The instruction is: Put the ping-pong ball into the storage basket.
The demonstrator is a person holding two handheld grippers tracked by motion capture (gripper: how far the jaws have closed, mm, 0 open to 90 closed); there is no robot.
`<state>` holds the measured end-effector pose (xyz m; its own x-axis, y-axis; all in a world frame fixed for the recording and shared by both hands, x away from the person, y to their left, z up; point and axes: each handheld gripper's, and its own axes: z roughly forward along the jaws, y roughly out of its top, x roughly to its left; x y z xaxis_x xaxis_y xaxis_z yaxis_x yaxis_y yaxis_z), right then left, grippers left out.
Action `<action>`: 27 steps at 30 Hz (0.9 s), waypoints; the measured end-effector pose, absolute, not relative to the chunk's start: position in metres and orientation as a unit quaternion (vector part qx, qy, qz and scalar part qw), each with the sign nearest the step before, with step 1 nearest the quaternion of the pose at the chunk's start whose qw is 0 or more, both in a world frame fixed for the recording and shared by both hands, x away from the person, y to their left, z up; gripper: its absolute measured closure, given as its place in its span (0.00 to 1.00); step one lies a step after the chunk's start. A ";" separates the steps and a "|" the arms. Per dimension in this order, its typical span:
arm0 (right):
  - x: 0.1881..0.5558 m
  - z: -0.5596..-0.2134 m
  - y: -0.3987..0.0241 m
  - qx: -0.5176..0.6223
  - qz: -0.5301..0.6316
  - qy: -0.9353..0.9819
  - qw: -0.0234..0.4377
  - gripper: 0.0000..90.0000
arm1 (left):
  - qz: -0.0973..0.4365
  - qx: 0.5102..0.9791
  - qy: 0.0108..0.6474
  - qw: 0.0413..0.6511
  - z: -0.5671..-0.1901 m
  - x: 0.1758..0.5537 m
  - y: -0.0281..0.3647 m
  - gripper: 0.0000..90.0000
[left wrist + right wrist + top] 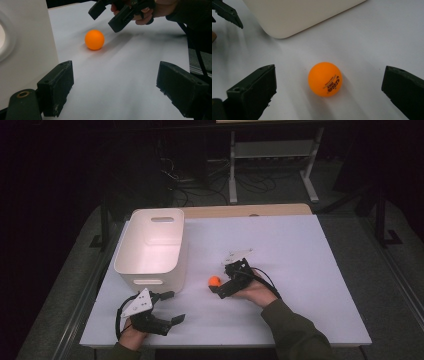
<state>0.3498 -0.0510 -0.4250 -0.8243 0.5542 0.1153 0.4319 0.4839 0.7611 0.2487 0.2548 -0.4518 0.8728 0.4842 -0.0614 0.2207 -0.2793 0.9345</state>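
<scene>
From the high view, the orange ball (214,281) sits on the white table (300,270), just beside the white bin (150,247). The right gripper (220,291) is right next to the ball. The left gripper (172,307) rests near the table's front edge, wide open, with nothing in it.

In the left gripper view, the ball (94,39) is round and free, so I think one bump from a jaw could send it rolling away. The right gripper (106,16) hangs just above and behind it, open.

In the right gripper view, the ball (325,79) lies between the two jaws, which stand far apart and do not touch it. If they close too fast or off to one side, the ball may pop out.
</scene>
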 end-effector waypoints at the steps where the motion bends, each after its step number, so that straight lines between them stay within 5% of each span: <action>1: 0.350 -0.425 -0.050 0.287 0.420 0.858 0.073 0.00 | 0.118 0.791 0.223 0.557 -0.452 0.249 0.255 0.15; 27: 0.361 -0.437 -0.032 0.286 0.419 0.859 0.070 0.00 | 0.115 0.791 0.223 0.558 -0.452 0.249 0.255 0.15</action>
<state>0.3608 -0.0323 -0.4366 -0.8269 0.5496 0.1191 0.4326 0.4863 0.7592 0.2493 0.2552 -0.4517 0.8736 0.4821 -0.0662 0.2245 -0.2786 0.9338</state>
